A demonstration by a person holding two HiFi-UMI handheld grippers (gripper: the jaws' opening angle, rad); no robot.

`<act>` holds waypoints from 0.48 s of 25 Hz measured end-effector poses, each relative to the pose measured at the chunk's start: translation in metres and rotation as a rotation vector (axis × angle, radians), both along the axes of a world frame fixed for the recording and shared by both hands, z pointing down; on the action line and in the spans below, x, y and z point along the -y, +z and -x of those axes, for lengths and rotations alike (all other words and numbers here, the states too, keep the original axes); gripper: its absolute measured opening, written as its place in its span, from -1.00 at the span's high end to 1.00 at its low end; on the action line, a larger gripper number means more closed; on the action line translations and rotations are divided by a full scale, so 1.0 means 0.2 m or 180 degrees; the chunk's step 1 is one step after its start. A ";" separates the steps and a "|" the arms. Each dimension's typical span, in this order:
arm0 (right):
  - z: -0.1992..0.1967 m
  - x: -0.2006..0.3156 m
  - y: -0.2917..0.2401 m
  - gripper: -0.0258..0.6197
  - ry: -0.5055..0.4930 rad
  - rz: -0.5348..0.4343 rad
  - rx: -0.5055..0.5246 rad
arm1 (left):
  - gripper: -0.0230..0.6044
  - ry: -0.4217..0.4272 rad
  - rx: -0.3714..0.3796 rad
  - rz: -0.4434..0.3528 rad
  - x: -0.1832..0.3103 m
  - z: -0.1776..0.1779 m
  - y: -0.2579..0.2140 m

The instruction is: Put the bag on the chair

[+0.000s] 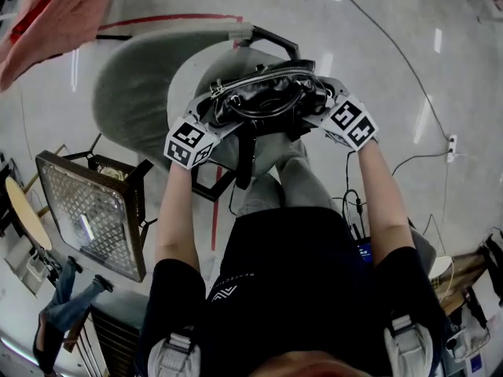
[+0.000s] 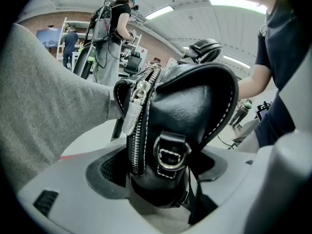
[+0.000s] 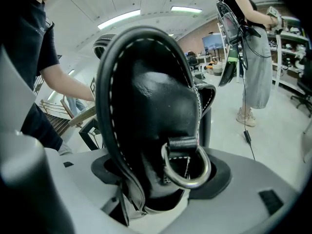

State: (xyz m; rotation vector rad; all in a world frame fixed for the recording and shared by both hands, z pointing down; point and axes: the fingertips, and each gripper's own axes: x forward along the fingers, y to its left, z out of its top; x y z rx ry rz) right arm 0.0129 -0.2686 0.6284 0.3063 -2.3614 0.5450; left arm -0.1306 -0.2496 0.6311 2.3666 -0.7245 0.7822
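Our left gripper [image 2: 158, 169] and right gripper [image 3: 163, 174], fingers wide apart and unclamped, bracket the bag [image 1: 267, 100] endwise over the chair [image 1: 134, 93].

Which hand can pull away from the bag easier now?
Right, probably, though it's close. Jaws on both stand apart around the bag. The right gripper has open floor beside it; the left gripper sits near the back of the chair.

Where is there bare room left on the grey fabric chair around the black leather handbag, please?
Bare seat shows between the black leather handbag and the curved backrest of the grey fabric chair. Both bag ends are crowded: the left gripper and right gripper straddle them, jaws open. Beyond the chair, the glossy floor is bare apart from a thin cable.
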 end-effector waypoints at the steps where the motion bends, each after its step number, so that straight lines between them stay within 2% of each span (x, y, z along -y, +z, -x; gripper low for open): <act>1: 0.00 -0.01 0.00 -0.06 -0.0006 0.0017 -0.0017 | -0.23 -0.0013 0.0013 0.0005 0.00 0.00 0.00; 6: -0.05 -0.02 -0.01 -0.06 0.0020 0.0066 -0.0102 | -0.22 -0.0027 0.0047 0.0025 0.01 0.00 0.01; 12: -0.13 -0.02 -0.04 -0.06 0.0225 -0.0069 -0.0151 | -0.21 -0.0093 0.0028 0.0018 0.02 0.01 0.01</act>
